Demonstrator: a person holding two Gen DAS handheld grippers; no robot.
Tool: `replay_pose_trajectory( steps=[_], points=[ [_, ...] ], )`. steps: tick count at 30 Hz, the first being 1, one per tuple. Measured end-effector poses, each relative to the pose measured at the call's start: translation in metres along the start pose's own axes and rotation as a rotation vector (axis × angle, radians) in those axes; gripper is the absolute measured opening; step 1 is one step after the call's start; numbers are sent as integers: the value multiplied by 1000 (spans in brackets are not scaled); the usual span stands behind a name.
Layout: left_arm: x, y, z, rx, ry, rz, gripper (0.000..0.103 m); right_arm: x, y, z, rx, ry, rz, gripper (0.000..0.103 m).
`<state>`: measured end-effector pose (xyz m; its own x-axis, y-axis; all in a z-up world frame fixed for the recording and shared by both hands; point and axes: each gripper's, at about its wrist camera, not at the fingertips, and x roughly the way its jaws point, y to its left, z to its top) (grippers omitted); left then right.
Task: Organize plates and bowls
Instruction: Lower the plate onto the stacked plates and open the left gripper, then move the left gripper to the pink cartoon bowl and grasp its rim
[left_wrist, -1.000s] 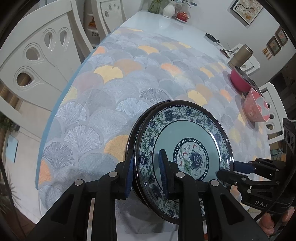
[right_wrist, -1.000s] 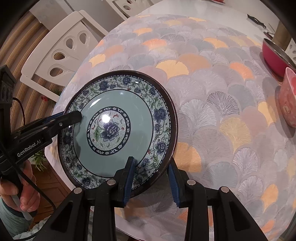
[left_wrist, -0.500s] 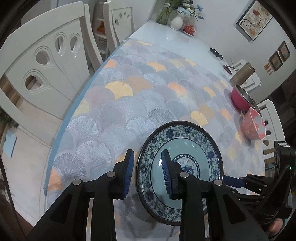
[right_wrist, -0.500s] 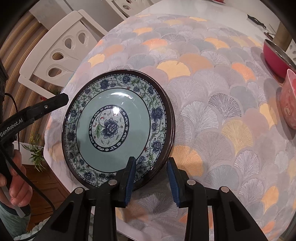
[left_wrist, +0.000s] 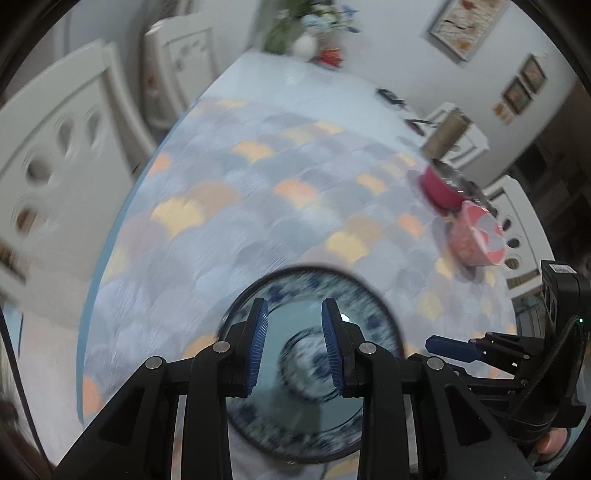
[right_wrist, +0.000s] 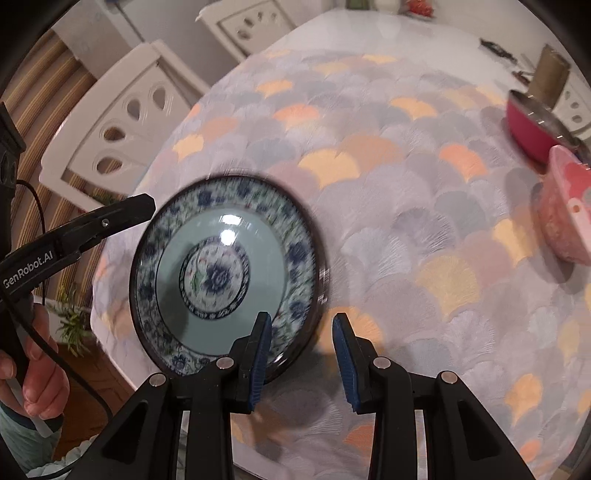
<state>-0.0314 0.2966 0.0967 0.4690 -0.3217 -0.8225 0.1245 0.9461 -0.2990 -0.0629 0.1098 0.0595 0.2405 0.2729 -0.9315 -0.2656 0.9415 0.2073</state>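
Note:
A blue-and-white floral plate (left_wrist: 295, 417) (right_wrist: 221, 273) lies flat on the fan-patterned tablecloth near the table's front edge. Earlier frames showed a second plate under it; I cannot tell now. My left gripper (left_wrist: 293, 345) is open and empty, raised above the plate. My right gripper (right_wrist: 303, 354) is open and empty, at the plate's near right rim. A pink patterned bowl (left_wrist: 476, 240) (right_wrist: 567, 210) and a red bowl (left_wrist: 447, 188) (right_wrist: 535, 125) sit together at the far right. Both views are motion-blurred.
White chairs (left_wrist: 55, 155) (right_wrist: 118, 122) stand along the table's left side. A brown cylinder (left_wrist: 445, 133) and small dark items are at the far right. A vase with flowers (left_wrist: 303, 40) stands at the table's far end.
Both grippers have let go of the plate and opened. The left gripper has lifted up and back over it; the right gripper has drawn back to its rim. The plate rests on the table.

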Motion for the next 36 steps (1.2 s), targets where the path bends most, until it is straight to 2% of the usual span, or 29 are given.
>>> replay_pose_trajectory(
  steps=[4,8,9,10,11,12,13,17,22,25,27,36],
  points=[
    [8,-39,26,81,-15,-79,27,-27,-20,4,67,-64,-29,34],
    [22,-87,47,162,-20,-125,29,-59,-58,2,152,-151,-103,34],
    [26,-101,52,179,-20,-140,39,-65,-70,1,177,-166,-120,35],
    [31,-117,58,195,-20,-155,43,-73,-88,0,220,-183,-136,40],
    [35,-128,62,202,-19,-162,54,-78,-102,-1,250,-192,-143,49],
    [42,-146,67,210,-19,-178,62,-84,-119,-2,290,-205,-153,54],
    [46,-156,70,214,-18,-189,63,-88,-132,-4,315,-214,-161,56],
    [82,-204,81,200,45,-221,63,-106,-190,-9,397,-235,-189,56],
    [117,-242,85,175,103,-238,61,-116,-250,-6,468,-237,-197,56],
    [135,-255,84,163,128,-224,54,-111,-278,2,465,-223,-205,56],
    [151,-262,83,154,154,-217,46,-104,-293,9,451,-211,-201,56],
    [189,-265,77,67,197,-176,33,-70,-319,30,368,-140,-149,49]
  ],
)
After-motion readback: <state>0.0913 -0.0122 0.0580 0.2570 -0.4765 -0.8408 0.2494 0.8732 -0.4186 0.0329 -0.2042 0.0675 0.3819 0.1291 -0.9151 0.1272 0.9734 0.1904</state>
